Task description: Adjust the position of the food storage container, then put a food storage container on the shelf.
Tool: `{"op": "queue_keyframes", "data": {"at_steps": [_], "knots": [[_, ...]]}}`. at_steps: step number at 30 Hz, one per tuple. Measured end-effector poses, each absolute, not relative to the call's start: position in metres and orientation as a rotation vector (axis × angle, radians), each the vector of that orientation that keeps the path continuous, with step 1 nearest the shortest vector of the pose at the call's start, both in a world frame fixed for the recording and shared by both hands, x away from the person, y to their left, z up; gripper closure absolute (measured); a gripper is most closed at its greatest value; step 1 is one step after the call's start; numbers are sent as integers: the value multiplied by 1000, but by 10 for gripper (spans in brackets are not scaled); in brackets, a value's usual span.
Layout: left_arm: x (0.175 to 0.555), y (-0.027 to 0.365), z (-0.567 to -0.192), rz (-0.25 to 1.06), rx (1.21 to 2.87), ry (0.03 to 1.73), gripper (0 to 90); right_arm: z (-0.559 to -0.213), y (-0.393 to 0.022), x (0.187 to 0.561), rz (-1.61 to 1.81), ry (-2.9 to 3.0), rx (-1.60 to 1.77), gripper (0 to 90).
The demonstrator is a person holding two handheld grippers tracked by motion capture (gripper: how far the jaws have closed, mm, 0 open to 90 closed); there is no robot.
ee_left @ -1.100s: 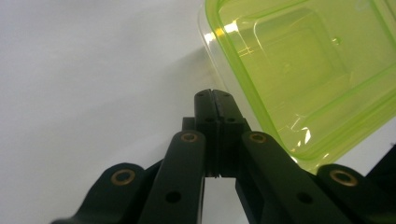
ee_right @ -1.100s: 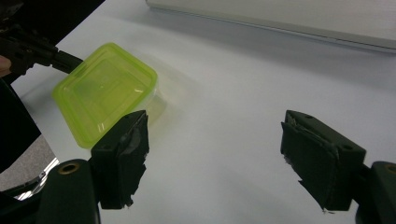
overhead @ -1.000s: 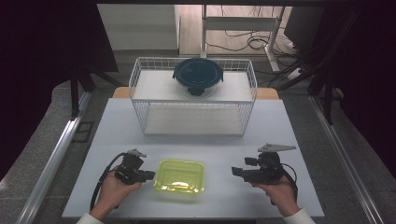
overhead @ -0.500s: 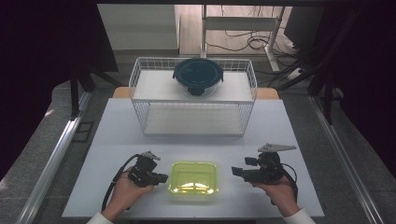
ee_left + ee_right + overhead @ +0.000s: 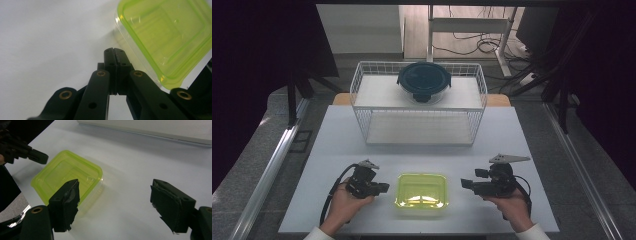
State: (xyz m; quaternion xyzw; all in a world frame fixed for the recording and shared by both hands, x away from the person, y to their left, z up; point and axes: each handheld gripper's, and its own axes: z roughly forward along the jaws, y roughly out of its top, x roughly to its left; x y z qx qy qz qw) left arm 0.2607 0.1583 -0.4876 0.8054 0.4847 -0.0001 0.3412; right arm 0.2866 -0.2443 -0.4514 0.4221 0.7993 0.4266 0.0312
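A translucent yellow-green container [image 5: 422, 191] lies flat on the white table [image 5: 362, 145] near its front edge, between my two grippers. My left gripper [image 5: 384, 188] is shut with nothing in it, its tips close against the container's left rim; I cannot tell whether they touch. In the left gripper view the closed jaws [image 5: 115, 50] point along the container [image 5: 165, 37]. My right gripper [image 5: 464, 183] stands open a short way off the container's right side. In the right gripper view [image 5: 115, 182] the container [image 5: 67, 172] sits behind its left pad.
A white wire basket [image 5: 419, 125] stands at the back of the table, with a dark round lidded container [image 5: 424, 82] on top of it. Bare tabletop lies between the basket and the grippers. The left gripper [image 5: 27, 152] shows beyond the container.
The left gripper moved right toward the table's middle, and the yellow-green container slid right along with it. The right gripper stayed still.
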Motion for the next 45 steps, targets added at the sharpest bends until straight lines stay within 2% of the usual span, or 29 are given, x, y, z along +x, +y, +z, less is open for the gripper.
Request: {"op": "queue_keyframes", "data": {"at_steps": [5,12,15,27,37,45], "knots": [[254,171,-475,57,2018,1250,836,-455,-242,287,1301,2477,1302,232],[253,178,-473,83,1979,1256,415,-461,-239,287,1292,2498,1293,232],[253,179,-473,85,1968,1269,328,-462,-237,286,1296,2505,1288,229],[256,181,-476,68,1921,1299,236,-463,-237,284,1297,2516,1293,226],[252,168,-476,3,1905,1266,244,-468,-231,282,1310,2538,1361,230],[255,166,-483,-61,1867,1282,253,-476,-224,284,1333,2564,1429,271]]}}
